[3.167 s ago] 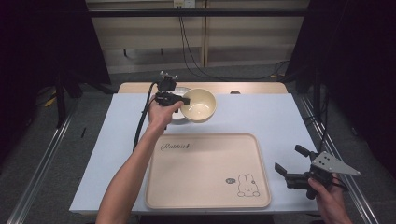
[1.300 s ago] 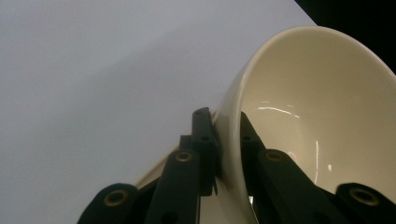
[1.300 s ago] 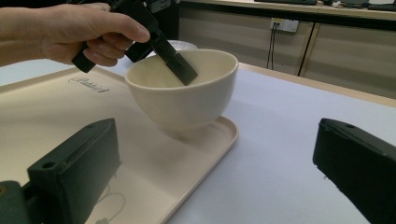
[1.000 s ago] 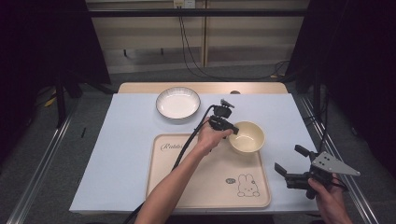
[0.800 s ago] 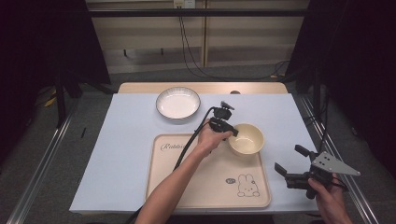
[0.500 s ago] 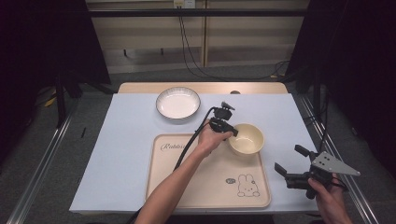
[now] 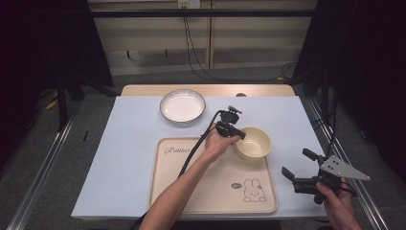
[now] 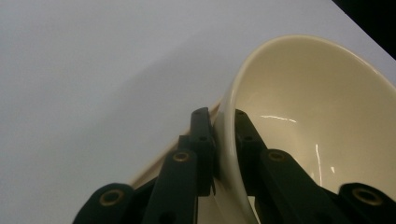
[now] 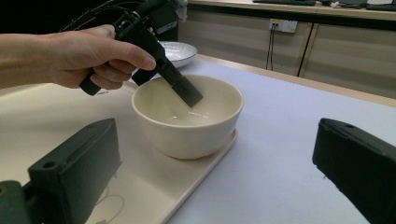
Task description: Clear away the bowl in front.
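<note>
- The cream bowl (image 7: 253, 142) sits upright at the far right corner of the beige tray (image 7: 191, 191), its base close to the tray's rim in the right gripper view, so the carrying part of the job looks done.
- The left gripper (image 7: 238, 134) has the bowl's near wall between its jaws: in the left gripper view one jaw lies outside the rim and the other inside, both pressed against it. What seems left is to let go of the rim and lift the gripper clear without tipping the bowl.
- The right gripper (image 7: 299, 168) hangs near the table's right edge, well apart from the bowl, its jaws spread wide with nothing between them; it takes no part in the work at this moment.
- The white plate (image 7: 182, 105) stands by itself on the pale table cover (image 7: 119, 158) beyond the tray, untouched; whether it is meant to join the bowl on the tray cannot be judged.
- Whether the bowl's foot rests fully inside the tray's lip or partly on it is hard to tell, since it sits so near the edge.
- The bowl's outer left side is hidden behind the hand (image 9: 88, 58), and the left gripper view cuts off the bowl's base.
</note>
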A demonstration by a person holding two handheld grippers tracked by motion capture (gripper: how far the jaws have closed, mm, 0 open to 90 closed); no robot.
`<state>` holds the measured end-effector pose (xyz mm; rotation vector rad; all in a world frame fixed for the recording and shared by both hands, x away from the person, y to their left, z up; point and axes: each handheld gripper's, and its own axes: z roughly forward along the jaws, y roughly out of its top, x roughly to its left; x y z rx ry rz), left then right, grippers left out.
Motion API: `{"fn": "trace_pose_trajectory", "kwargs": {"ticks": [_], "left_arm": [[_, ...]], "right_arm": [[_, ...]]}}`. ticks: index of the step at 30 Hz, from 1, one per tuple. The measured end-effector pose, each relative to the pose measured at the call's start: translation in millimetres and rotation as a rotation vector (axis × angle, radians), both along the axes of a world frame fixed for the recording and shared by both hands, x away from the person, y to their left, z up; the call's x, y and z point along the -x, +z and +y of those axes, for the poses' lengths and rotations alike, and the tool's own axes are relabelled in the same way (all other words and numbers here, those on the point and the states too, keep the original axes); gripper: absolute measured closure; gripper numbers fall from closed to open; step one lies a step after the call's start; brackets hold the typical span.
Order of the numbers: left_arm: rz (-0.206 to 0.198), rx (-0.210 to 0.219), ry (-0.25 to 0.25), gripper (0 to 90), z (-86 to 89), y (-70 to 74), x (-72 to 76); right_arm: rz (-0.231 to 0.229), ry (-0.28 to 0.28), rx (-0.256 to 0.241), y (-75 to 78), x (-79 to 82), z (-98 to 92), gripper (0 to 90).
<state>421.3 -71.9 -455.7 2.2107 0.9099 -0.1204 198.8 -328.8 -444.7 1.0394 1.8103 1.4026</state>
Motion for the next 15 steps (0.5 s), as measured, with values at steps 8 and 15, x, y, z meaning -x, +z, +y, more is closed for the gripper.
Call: {"fn": "trace_pose_trajectory", "kwargs": {"ticks": [8,15], "left_arm": [[-0.036,0.028,0.037,64.0,1.0,1.1,0.8],[-0.112,0.066,0.069,40.7,4.2,4.0,3.8]], "right_arm": [[-0.003,0.0,0.001,0.1,0.3,-0.1,0.6],[0.0,-0.005,0.0,0.1,0.3,-0.1,0.8]]}}
